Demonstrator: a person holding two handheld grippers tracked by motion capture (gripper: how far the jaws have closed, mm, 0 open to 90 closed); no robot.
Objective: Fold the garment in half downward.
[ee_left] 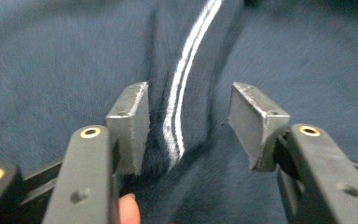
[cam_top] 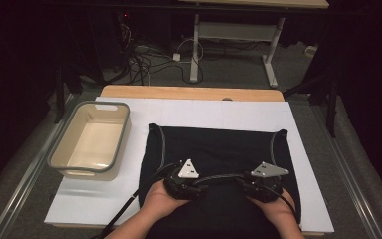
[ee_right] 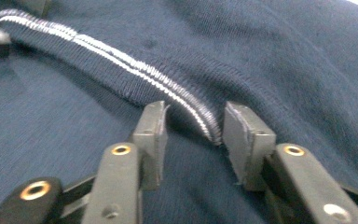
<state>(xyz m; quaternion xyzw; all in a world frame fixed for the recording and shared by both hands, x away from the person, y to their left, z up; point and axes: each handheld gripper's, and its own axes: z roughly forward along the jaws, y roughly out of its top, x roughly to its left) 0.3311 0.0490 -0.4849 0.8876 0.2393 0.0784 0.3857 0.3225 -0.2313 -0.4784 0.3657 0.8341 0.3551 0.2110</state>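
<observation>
Garment: a dark navy knit garment lies flat in the lower centre of the high view, on a white sheet that covers the surface; its upper corners sit at centre left and centre right of the frame.
Long axis: the garment's upper edge runs left to right across the frame; its lower part reaches the bottom edge between the person's forearms.
Ribbed band: a ribbed strip with two thin white stripes crosses the right gripper view from upper left to lower centre; in the left gripper view the same kind of stripes run from the top down to the centre.
Texture: fine, soft, matt knit, with a fold rising along the band.
Left hand-held gripper: released, the grey metal pads standing apart on either side of the striped fold, neither pressing it.
Right hand-held gripper: released, the pads flanking the end of the band with a gap on each side.
Basin: a cream rectangular basin with a grey rim stands at centre left, just beside the garment but apart from it.
Open room: bare white sheet lies above the garment and along its right side; a wooden edge shows beyond the sheet.
</observation>
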